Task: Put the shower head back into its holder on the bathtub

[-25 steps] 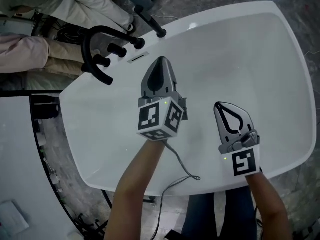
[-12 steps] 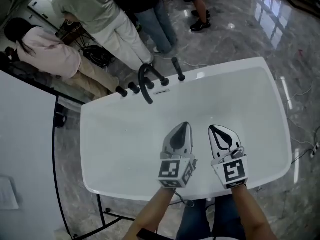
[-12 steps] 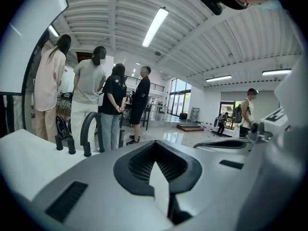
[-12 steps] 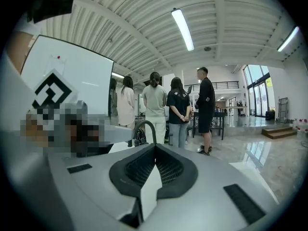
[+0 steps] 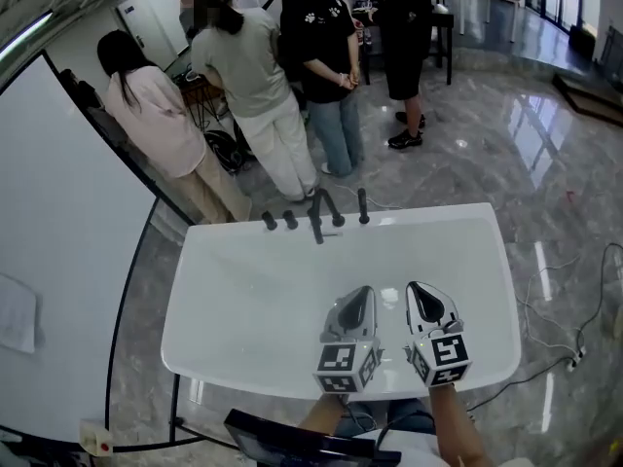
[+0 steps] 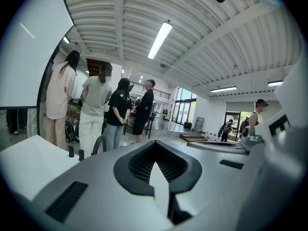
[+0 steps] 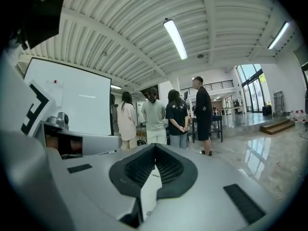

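Left gripper (image 5: 354, 305), right gripper (image 5: 421, 302) side by side (jaws together, empty).

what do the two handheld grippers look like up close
The left gripper and right gripper match: pale grey jaws tapering to a point, lined with black ribbed pads, with a white cube of black square markers behind. The forearms show no sleeves.

The taps (image 5: 316, 220) stand on the far rim of the bathtub (image 5: 200, 305). Behind the bathtub stand several people (image 5: 255, 86), and left of it is a board (image 5: 58, 241).
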Demonstrator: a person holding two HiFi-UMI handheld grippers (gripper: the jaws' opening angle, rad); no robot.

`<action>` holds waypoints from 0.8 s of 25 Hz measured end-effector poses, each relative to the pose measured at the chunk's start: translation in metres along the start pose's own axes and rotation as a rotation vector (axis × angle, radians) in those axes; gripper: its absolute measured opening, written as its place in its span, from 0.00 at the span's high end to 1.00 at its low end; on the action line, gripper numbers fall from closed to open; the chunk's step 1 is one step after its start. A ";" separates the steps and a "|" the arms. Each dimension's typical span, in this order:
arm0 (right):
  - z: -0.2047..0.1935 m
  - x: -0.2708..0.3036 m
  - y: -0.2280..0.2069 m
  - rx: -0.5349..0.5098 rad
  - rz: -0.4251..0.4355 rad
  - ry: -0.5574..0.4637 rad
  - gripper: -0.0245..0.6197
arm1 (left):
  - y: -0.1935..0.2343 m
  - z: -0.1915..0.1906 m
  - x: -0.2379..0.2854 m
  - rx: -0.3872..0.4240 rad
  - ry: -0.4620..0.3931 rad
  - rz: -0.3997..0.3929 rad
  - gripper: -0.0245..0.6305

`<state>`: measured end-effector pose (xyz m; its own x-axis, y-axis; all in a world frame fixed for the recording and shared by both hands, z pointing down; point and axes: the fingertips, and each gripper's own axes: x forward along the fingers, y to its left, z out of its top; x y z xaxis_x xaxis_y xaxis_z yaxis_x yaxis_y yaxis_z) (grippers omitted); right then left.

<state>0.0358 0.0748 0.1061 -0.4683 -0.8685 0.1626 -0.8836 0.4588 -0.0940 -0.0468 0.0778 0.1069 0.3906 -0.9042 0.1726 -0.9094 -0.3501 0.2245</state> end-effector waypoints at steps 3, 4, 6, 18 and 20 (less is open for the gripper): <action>0.034 -0.008 0.008 -0.021 0.014 -0.061 0.95 | -0.017 0.021 -0.008 0.071 -0.018 -0.006 0.96; 0.043 -0.010 0.009 -0.029 0.014 -0.075 0.95 | -0.021 0.028 -0.009 0.087 -0.026 -0.009 0.96; 0.057 -0.013 0.010 -0.049 0.013 -0.095 0.95 | -0.025 0.042 -0.010 0.098 -0.050 -0.012 0.96; 0.083 -0.032 0.013 -0.097 0.005 -0.118 0.95 | -0.036 0.075 -0.024 0.128 -0.121 0.000 0.96; 0.086 -0.026 0.011 -0.098 0.005 -0.118 0.95 | -0.036 0.078 -0.019 0.126 -0.118 -0.005 0.96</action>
<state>0.0394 0.0866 0.0166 -0.4737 -0.8795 0.0457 -0.8804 0.4742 0.0023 -0.0323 0.0886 0.0208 0.3822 -0.9224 0.0561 -0.9212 -0.3755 0.1016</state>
